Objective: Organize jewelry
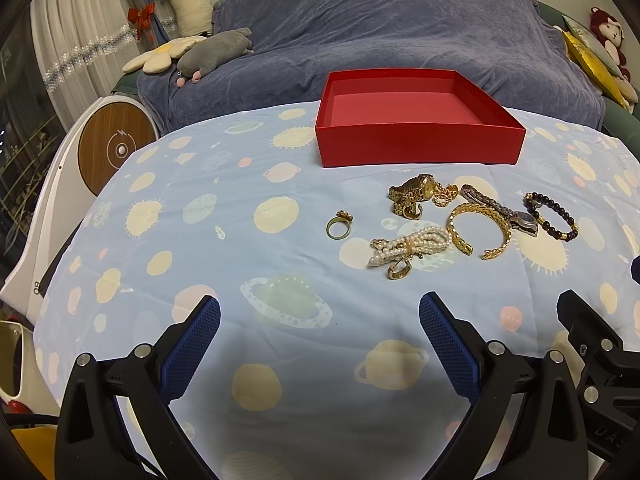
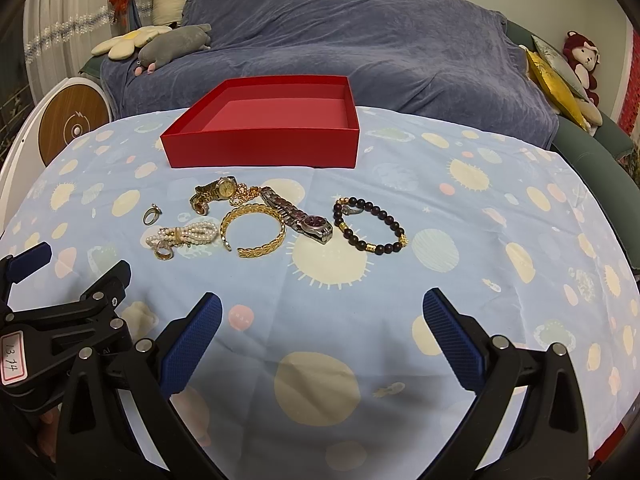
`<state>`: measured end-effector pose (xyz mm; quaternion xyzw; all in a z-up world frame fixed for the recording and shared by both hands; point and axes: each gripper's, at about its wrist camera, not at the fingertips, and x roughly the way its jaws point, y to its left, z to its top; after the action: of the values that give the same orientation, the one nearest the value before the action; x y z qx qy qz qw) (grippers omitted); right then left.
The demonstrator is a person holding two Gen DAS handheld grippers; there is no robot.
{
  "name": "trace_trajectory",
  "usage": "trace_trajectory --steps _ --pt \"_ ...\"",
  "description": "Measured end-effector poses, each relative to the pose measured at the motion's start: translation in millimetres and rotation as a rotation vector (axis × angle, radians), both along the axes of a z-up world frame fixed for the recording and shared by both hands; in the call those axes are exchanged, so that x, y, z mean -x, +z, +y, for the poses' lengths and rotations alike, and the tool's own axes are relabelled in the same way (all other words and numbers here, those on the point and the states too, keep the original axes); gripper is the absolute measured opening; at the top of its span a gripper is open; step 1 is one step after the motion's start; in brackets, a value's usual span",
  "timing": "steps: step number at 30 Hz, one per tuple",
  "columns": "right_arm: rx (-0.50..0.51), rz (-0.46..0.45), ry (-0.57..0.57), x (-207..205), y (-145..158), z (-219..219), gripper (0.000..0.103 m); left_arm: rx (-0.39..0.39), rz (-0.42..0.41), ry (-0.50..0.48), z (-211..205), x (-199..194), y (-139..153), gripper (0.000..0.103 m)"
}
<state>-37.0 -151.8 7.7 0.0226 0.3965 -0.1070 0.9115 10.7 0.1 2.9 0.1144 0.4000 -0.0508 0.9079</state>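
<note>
An empty red box [image 1: 420,144] [image 2: 260,148] stands at the far side of the table. In front of it lies jewelry: a gold ring [image 1: 339,227] [image 2: 152,214], a pearl bracelet [image 1: 412,246] [image 2: 188,236], a gold watch [image 1: 414,192] [image 2: 218,191], a gold bangle [image 1: 478,230] [image 2: 256,232], a silver watch [image 1: 504,210] [image 2: 300,220] and a dark bead bracelet [image 1: 554,216] [image 2: 372,226]. My left gripper [image 1: 320,336] is open and empty, short of the jewelry. My right gripper [image 2: 322,332] is open and empty, also short of it.
The table has a light blue planet-print cloth [image 1: 240,264] [image 2: 480,240]. Behind it is a sofa under a blue-grey cover [image 1: 380,32] [image 2: 340,40] with plush toys. A white round device [image 1: 116,148] stands at the left. The right gripper's body shows at the left wrist view's right edge [image 1: 592,340].
</note>
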Motion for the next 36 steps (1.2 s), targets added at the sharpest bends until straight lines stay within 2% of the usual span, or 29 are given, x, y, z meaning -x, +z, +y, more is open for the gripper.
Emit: trace_trajectory --steps 36 --pt "-0.009 0.015 -0.006 -2.1 -5.5 -3.8 0.098 -0.001 0.016 -0.002 -4.8 -2.2 -5.7 0.098"
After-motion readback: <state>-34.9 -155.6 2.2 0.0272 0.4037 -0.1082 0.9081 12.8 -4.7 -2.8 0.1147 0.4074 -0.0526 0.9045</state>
